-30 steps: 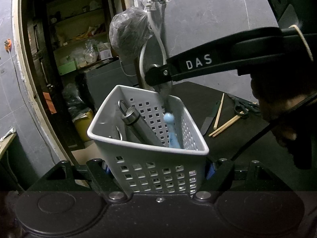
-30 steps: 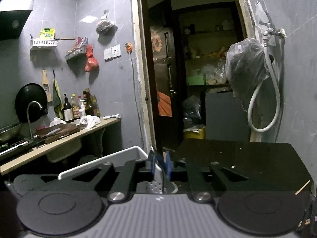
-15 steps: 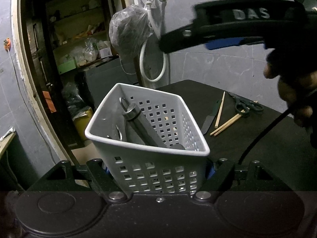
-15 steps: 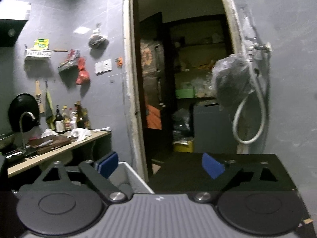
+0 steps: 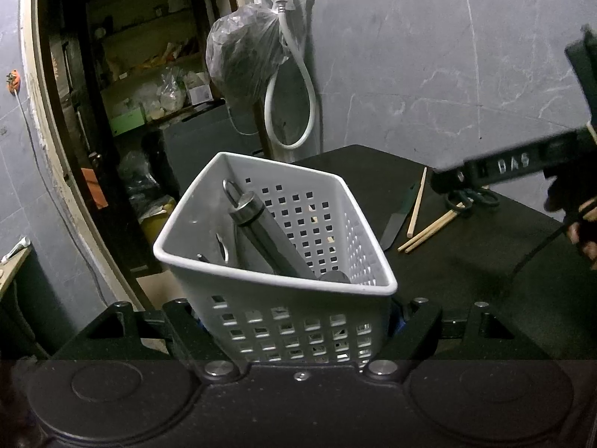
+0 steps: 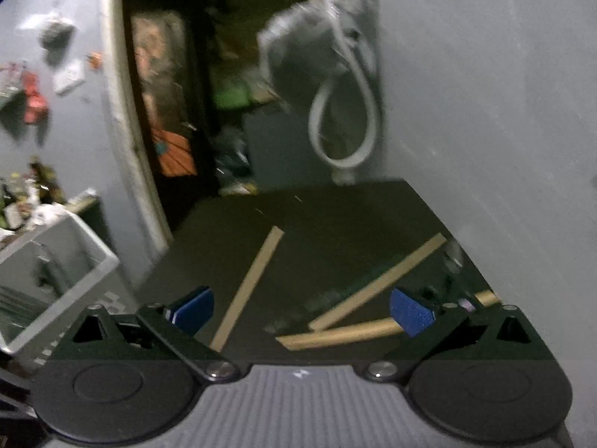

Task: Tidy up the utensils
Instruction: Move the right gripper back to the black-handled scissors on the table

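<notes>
My left gripper [image 5: 294, 321] is shut on the lower wall of a white perforated basket [image 5: 276, 272] and holds it tilted. A steel-handled utensil [image 5: 261, 227] leans inside, beside other dark pieces. My right gripper [image 6: 302, 310] hangs low over the black table; its jaws are opening and nothing is between them. The blue pads [image 6: 410, 311] stand wide apart. Three wooden chopsticks [image 6: 250, 283] lie on the table just beyond the fingers. The left wrist view shows the right gripper [image 5: 444, 183] side-on at the right, above the scissors [image 5: 474, 198]. The right wrist view is blurred.
A dark knife [image 5: 395, 220] lies left of the chopsticks [image 5: 429, 229] on the black table [image 5: 466, 280]. Behind it a grey tiled wall carries a tap with a white hose [image 5: 291, 112] and a plastic bag [image 5: 242, 59]. An open doorway is at the left.
The right gripper let a blue-handled utensil go into the basket, opened wide, then swung right and down to the chopsticks. The left gripper and basket kept still.
</notes>
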Demonstrator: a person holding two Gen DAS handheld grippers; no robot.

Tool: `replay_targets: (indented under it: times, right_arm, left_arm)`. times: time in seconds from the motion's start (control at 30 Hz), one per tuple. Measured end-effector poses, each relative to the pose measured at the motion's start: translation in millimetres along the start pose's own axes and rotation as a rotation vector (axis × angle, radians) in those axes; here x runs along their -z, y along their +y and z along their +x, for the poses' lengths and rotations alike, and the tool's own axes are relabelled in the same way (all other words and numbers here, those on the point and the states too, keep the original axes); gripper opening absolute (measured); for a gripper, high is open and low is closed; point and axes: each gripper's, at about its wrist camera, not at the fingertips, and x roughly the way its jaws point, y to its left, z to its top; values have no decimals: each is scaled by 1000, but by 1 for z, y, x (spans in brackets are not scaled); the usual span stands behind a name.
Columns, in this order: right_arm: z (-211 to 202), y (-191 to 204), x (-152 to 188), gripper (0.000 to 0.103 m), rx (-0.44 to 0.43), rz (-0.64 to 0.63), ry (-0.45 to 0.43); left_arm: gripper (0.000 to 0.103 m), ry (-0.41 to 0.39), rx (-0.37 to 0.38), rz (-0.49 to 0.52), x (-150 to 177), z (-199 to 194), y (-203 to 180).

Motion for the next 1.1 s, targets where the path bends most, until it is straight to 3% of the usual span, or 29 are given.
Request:
replay_targets:
  times: [0.47,0.53,0.7,1.1]
  right_arm:
    - [67,-78,6,103,128,-16,103]
    - [73,-86,8,103,112,15,137]
    - [81,-104,15,103,-36,100,177]
    - [73,-86,22,103,-75,130,278]
  left_arm:
    - [82,16,-11,2,-3,3,-3]
    - [82,15,-11,3,-3,3,-3]
    - [82,16,-10,6,-3,5,-3]
    - [82,11,3,9,0,7,0]
